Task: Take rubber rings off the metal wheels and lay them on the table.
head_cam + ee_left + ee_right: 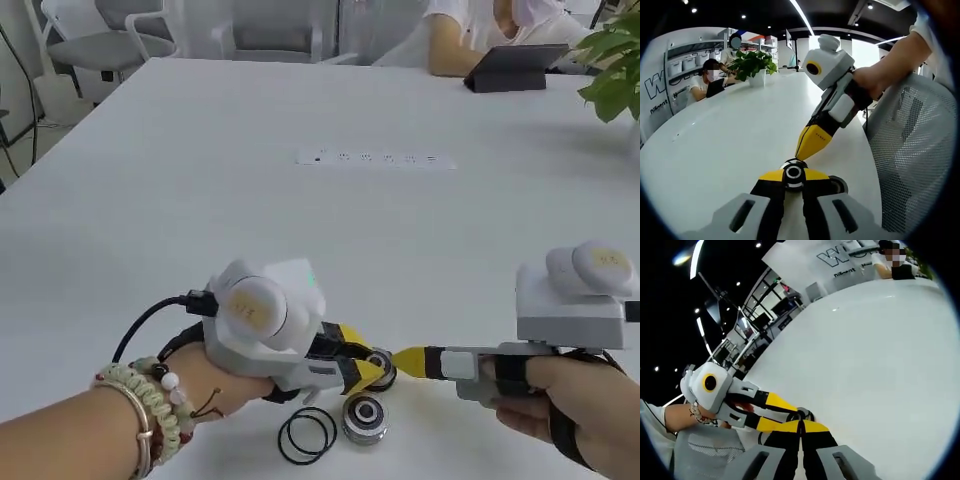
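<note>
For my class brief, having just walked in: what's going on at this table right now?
A person works two handheld grippers at a white table. The left gripper clamps a metal wheel. The right gripper, jaws shut, has its tips at that wheel's edge, seemingly to strip it. Two black rubber rings already lie on the table beside a second wheel.

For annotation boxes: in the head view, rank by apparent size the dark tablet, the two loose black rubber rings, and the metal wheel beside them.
1. dark tablet, despite being farthest.
2. overlapping black rubber rings.
3. metal wheel; one ring alone looks about its size.
</note>
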`<state>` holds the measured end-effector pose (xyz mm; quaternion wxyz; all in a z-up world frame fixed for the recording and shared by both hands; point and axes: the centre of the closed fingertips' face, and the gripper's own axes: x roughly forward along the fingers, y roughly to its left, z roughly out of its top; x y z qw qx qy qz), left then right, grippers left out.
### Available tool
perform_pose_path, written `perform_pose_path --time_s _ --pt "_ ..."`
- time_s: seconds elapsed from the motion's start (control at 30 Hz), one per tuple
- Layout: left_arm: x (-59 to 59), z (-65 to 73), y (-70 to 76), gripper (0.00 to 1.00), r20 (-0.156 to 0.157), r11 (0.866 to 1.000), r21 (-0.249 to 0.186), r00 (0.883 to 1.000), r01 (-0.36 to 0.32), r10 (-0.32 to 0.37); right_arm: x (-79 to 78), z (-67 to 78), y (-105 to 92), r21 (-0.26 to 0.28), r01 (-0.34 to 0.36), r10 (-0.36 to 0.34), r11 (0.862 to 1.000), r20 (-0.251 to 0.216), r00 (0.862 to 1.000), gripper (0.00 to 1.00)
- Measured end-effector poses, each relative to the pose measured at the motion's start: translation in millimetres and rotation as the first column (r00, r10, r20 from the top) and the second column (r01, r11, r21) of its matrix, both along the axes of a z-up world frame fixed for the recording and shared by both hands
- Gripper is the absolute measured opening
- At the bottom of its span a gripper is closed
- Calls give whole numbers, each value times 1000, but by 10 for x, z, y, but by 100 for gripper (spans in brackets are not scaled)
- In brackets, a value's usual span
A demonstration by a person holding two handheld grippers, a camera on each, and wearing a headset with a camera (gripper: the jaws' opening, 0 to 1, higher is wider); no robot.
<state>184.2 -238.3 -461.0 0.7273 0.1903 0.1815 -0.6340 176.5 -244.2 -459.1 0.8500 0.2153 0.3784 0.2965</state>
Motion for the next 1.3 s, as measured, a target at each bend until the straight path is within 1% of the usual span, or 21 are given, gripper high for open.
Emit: perform_pose_path --time_s 0.77,0.97,1.07,1.3 --pt "-6 -1 -1 7 -9 1000 -4 1000 -3 3 1 39 58 4 -23 23 1000 15 1000 0" --pt "-3 -4 -2 7 -10 1000 -5 1000 -4 4 -3 72 102 -5 -39 39 999 35 999 0" --pt "-3 -4 -2 7 -11 1000 -6 1000 -5 5 9 46 70 -23 -41 42 999 39 998 0" --pt "-2 -6 -5 7 -9 1000 -4 1000 0 0 22 47 68 -32 -53 54 998 49 997 0"
